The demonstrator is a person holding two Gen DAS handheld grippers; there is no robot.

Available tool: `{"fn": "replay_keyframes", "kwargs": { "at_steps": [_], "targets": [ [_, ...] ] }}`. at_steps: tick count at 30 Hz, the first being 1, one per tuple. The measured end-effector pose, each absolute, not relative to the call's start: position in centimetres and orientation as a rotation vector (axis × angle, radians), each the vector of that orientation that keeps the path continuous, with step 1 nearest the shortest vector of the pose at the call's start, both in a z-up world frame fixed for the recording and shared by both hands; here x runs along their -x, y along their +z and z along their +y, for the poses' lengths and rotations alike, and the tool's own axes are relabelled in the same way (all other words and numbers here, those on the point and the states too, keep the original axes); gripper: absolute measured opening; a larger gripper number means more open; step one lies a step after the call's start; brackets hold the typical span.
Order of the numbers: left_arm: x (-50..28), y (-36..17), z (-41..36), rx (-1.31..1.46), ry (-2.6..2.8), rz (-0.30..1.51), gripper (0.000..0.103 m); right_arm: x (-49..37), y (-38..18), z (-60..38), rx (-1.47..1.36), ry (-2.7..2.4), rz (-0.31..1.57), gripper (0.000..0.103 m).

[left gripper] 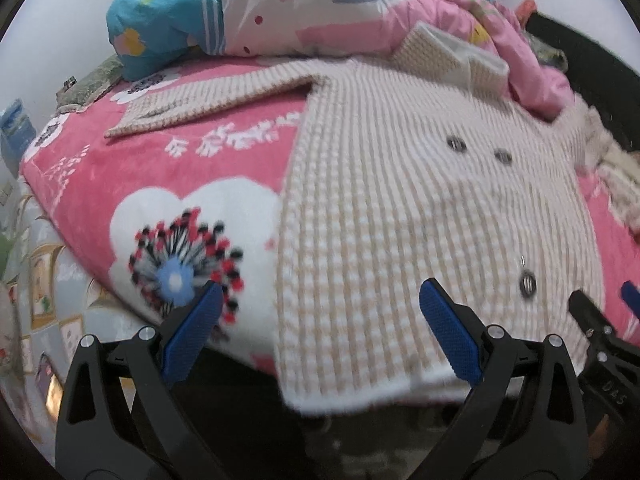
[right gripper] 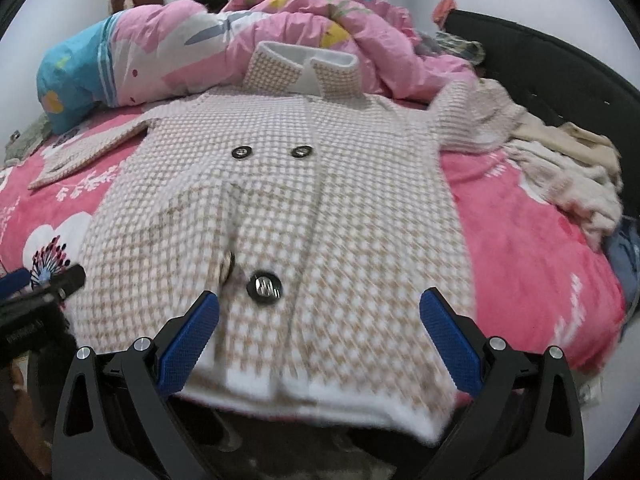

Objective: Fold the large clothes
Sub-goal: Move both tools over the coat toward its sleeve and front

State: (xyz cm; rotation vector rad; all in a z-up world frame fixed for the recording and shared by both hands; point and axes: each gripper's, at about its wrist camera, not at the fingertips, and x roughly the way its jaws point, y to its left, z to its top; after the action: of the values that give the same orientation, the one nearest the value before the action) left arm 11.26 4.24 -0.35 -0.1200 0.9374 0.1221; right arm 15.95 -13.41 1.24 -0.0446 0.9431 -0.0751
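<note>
A beige-and-white houndstooth coat lies flat, front up, on a pink floral blanket, collar at the far end, hem hanging over the near bed edge. It also shows in the left wrist view. Its left sleeve lies spread out to the left. My left gripper is open and empty over the coat's near left edge. My right gripper is open and empty above the hem, near a dark button. Each gripper shows in the other's view: the right gripper, the left gripper.
A bunched pink and blue quilt lies at the far end of the bed. A pile of cream clothes sits at the right by a dark headboard. The bed's left edge drops to a patterned sheet.
</note>
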Motion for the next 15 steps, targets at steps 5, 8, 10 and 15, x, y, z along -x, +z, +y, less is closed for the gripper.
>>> {"fn": "replay_keyframes", "kwargs": {
  "at_steps": [5, 8, 10, 15],
  "targets": [
    [-14.9, -0.5, 8.0, 0.229, 0.086, 0.882, 0.095, -21.4, 0.3, -12.9, 0.056, 0.027, 0.929, 0.098],
    [-17.7, -0.3, 10.5, 0.286, 0.09, 0.878, 0.095, -25.4, -0.4, -12.0, 0.068, 0.097, 0.938, 0.098],
    [-19.6, -0.1, 11.9, 0.311, 0.095, 0.867, 0.095, -28.0, -1.2, -11.1, 0.063, 0.144, 0.968, 0.098],
    [-24.3, 0.2, 15.6, 0.328, 0.172, 0.815, 0.095, -32.5, -3.0, -7.9, 0.08, 0.243, 1.015, 0.098]
  ]
}}
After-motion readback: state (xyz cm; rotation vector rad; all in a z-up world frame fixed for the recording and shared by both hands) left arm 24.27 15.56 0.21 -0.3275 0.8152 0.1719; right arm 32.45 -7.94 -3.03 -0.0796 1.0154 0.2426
